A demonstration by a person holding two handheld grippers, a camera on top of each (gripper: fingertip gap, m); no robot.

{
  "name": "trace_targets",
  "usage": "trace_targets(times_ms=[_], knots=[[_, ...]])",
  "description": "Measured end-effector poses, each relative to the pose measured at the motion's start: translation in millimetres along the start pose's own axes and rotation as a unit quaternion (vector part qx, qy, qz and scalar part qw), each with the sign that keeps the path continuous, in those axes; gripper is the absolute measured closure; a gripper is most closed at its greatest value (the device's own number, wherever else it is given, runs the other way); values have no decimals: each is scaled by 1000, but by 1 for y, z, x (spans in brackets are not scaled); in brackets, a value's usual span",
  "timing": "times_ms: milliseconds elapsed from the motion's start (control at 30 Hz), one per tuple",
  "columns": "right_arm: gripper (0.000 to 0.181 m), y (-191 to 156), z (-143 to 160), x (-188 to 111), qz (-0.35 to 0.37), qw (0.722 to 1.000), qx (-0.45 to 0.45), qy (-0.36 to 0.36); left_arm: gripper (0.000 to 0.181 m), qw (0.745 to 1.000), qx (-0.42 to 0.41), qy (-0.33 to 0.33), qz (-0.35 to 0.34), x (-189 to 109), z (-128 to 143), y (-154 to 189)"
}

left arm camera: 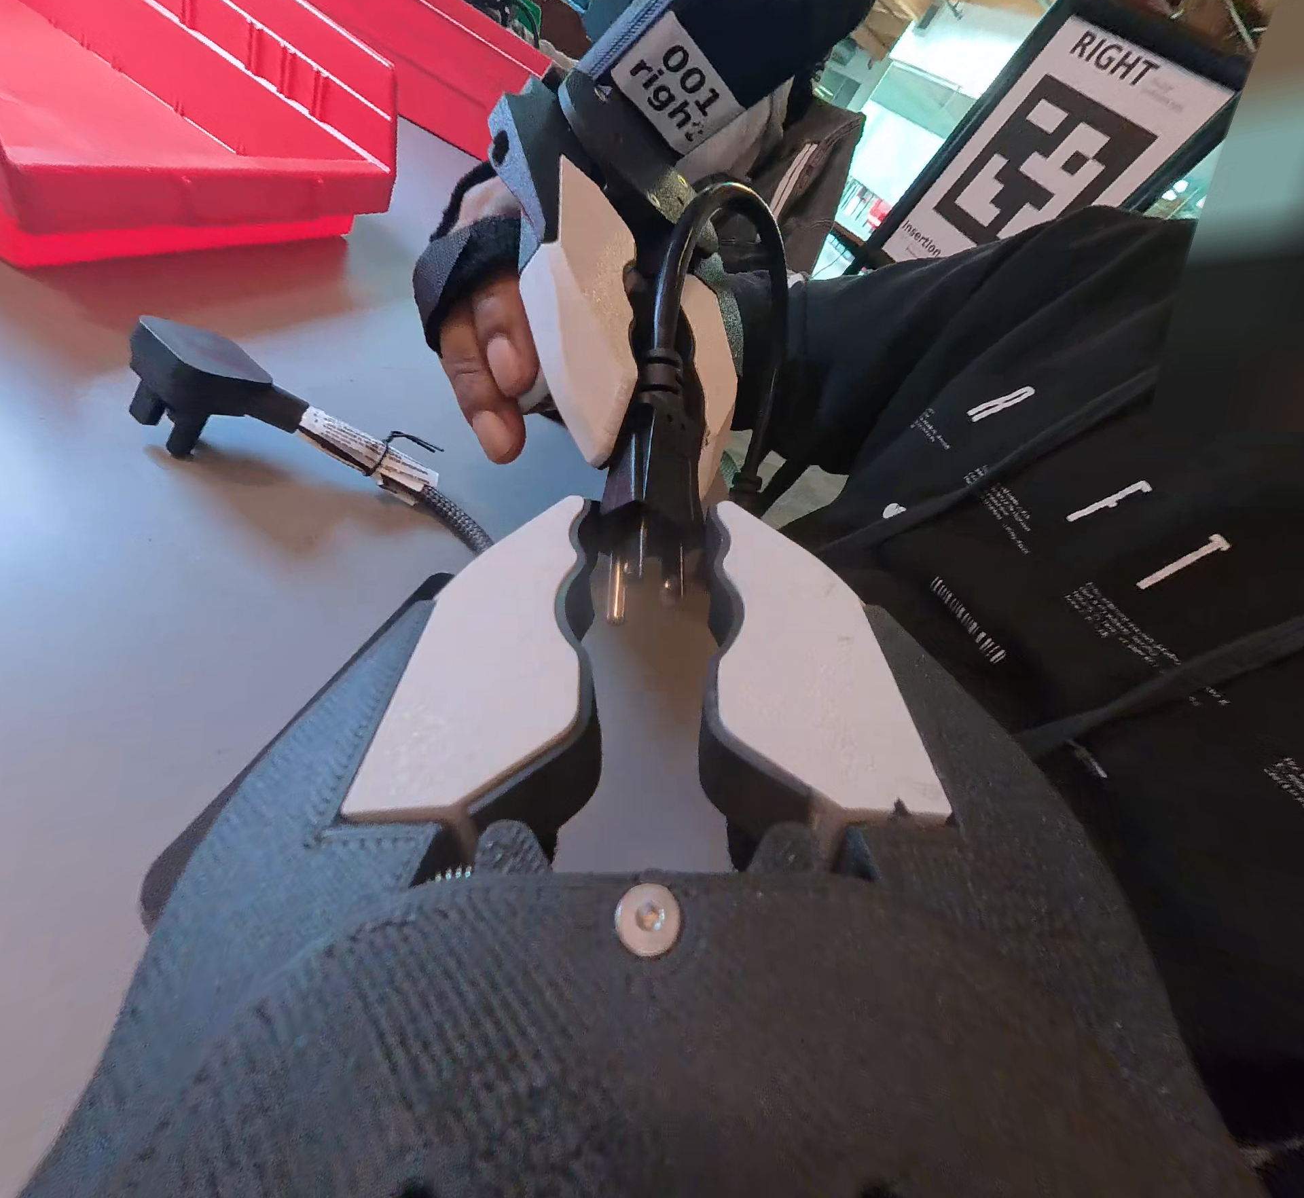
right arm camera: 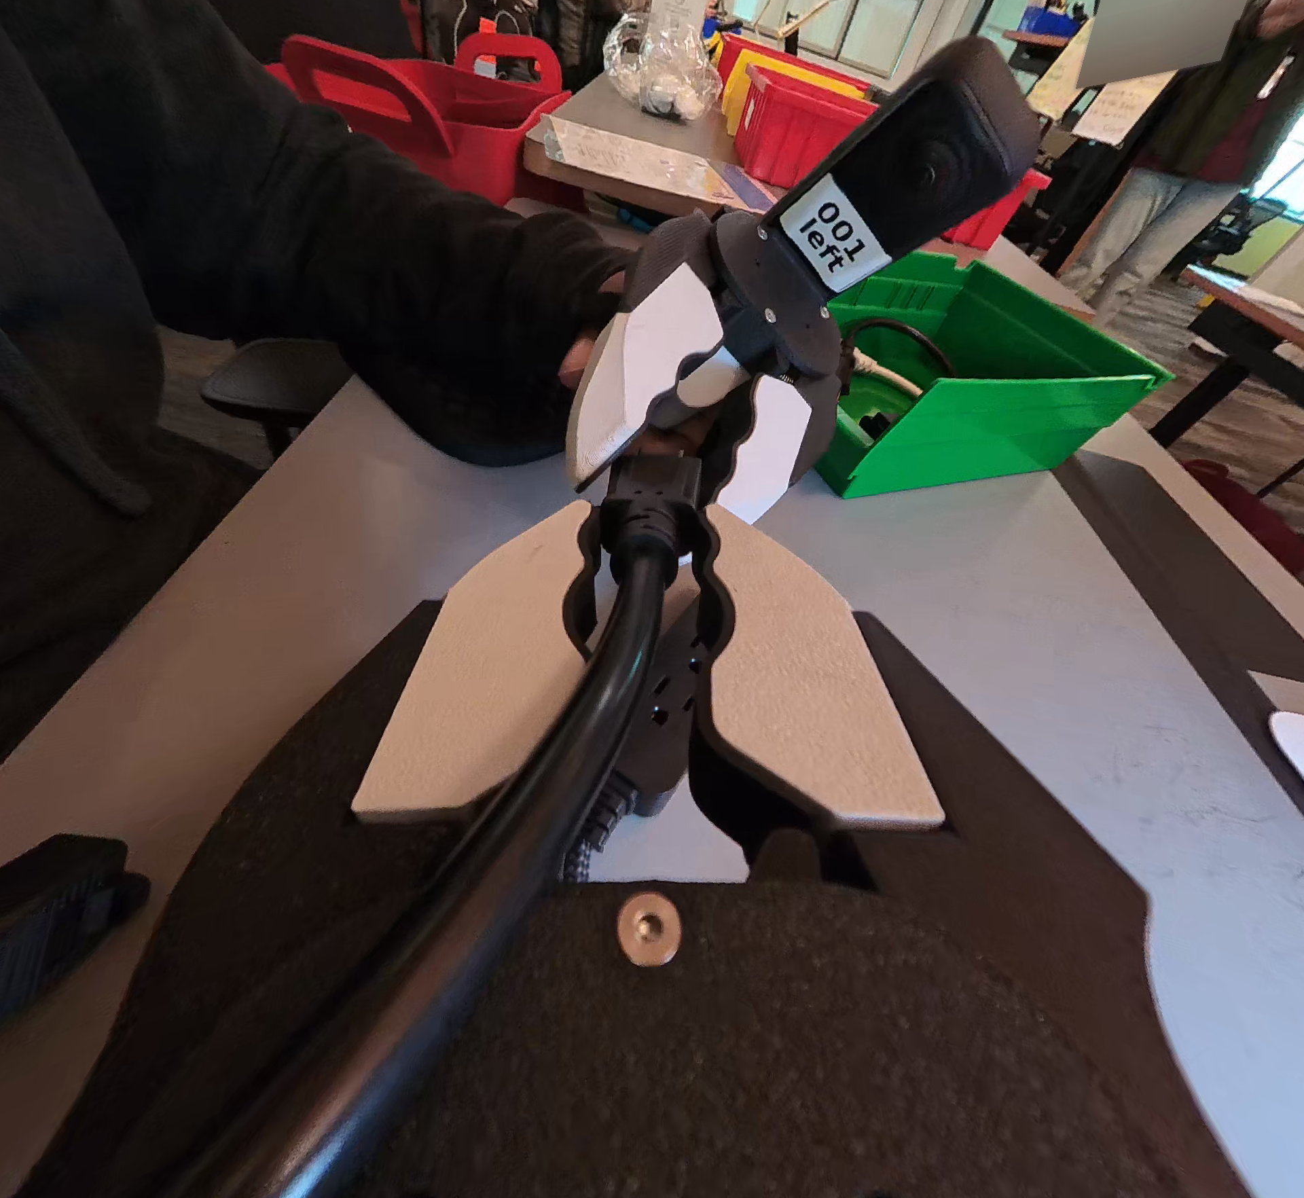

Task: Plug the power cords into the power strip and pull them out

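Right claw (right arm camera: 649, 529): pale, grainy pads on a black, ribbed printed body, clamped together on the black plug (left arm camera: 635, 480) at its ridged strain relief.
Left claw (left arm camera: 649, 522): same build, with wavy-edged pads. Its fingers stand apart, their tips on either side of the plug's front end. Whether they touch the plug cannot be told.
Plug: moulded matte black and blocky, held in the air above the worktop (left arm camera: 212, 600), not seated in any socket.
Prongs (left arm camera: 617, 589): bare shiny metal, one a round pin and the others flat blades, hanging in the gap between the left claw's tips.
Cord (right arm camera: 621, 656): thick, glossy and smooth. It arcs back out of the right claw and runs off the lower edge of the right wrist view.
Power strip (right arm camera: 663, 727): a black bar lying on the worktop under the right claw. Only a few socket slots show between the pads, and its ends are covered.
Flat plug (left arm camera: 194, 374): a black angular plug lying on the worktop toward the red bins, pins down, on a braided cable (left arm camera: 459, 515) with a paper tag tied on. The cable passes behind the left claw.
Worktop: smooth, matte grey.
Red bins (left arm camera: 176, 127): hard ribbed plastic along the worktop's far side, cut off by the frame.
Green bin (right arm camera: 988, 416): rigid plastic at the worktop's far edge. There are cables inside, hard to make out.
Hand (left arm camera: 487, 374): in a black fingerless glove, gripping the right claw's handle.
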State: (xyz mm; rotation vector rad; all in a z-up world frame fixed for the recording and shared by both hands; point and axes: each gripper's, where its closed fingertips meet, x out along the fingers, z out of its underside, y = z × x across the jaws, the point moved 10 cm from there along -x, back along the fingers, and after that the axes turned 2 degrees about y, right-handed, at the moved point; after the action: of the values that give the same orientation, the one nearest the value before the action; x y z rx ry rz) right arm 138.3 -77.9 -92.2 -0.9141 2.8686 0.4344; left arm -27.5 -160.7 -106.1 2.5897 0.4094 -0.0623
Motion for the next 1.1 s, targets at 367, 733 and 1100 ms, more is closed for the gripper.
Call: trace_targets(times_ms=[367, 733, 1100], knots=[[157, 23, 16, -9, 38, 993, 106, -29, 140, 971, 128, 1, -200, -34, -10, -3], [157, 27, 19, -12, 23, 990, 134, -37, 109, 934, 149, -185, -266, -42, 20, -37], [157, 29, 23, -12, 23, 984, 166, -63, 135, 909, 180, -292, -237, -21, 37, -40]])
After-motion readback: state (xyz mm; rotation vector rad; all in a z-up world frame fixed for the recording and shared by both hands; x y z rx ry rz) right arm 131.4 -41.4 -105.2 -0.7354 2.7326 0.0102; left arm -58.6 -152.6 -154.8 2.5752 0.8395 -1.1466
